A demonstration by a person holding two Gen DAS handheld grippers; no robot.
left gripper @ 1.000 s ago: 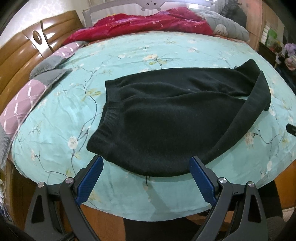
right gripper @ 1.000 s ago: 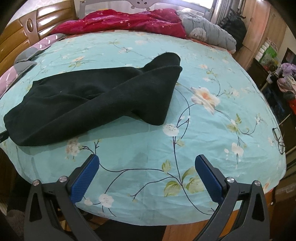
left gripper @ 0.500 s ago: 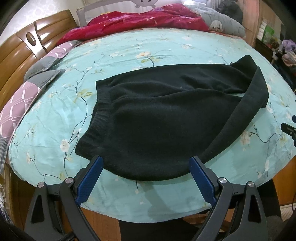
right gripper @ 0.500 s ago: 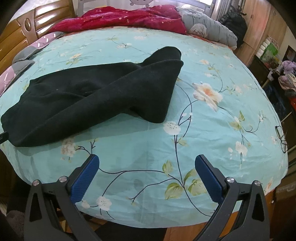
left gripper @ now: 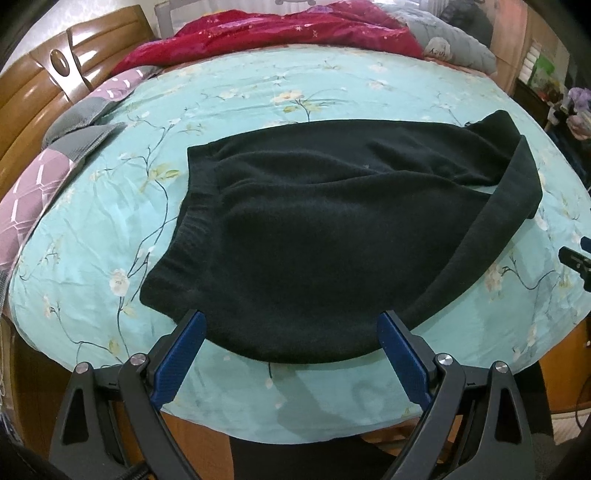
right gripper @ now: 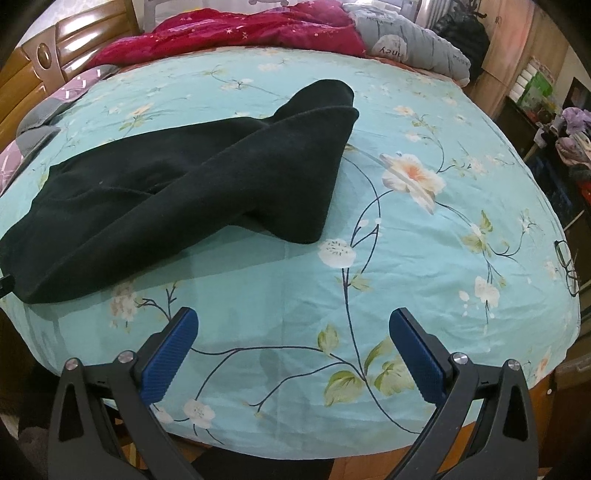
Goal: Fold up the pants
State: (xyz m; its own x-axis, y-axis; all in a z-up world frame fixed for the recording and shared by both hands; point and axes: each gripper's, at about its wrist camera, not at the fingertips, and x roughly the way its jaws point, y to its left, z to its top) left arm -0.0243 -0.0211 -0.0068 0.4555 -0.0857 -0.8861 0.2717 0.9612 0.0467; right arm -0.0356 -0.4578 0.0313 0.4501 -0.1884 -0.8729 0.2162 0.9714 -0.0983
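Note:
Black fleece pants [left gripper: 314, 229] lie flat on the bed, waistband to the left, the two legs laid one over the other and running right. My left gripper [left gripper: 291, 332] stands open at the near hem of the seat, blue pads either side of the cloth edge, nothing between them. In the right wrist view the pants [right gripper: 192, 184] stretch from the left edge to the leg ends near the middle. My right gripper [right gripper: 293, 332] is open over bare sheet, well short of the leg ends. Its tip [left gripper: 576, 258] shows at the far right of the left wrist view.
The bed carries a turquoise floral sheet [right gripper: 424, 258]. A red quilt [left gripper: 288, 33] and grey pillow [right gripper: 417, 48] sit at the far side, a pink pillow [left gripper: 44, 184] at left by the wooden headboard [left gripper: 55, 85]. Glasses [right gripper: 567, 266] lie at the right edge. Cluttered furniture [right gripper: 546, 110] stands beyond.
Both grippers have moved in toward the bed; the pants sit lower and larger in both views. The left pads now reach the near cloth edge. The pants have not shifted.

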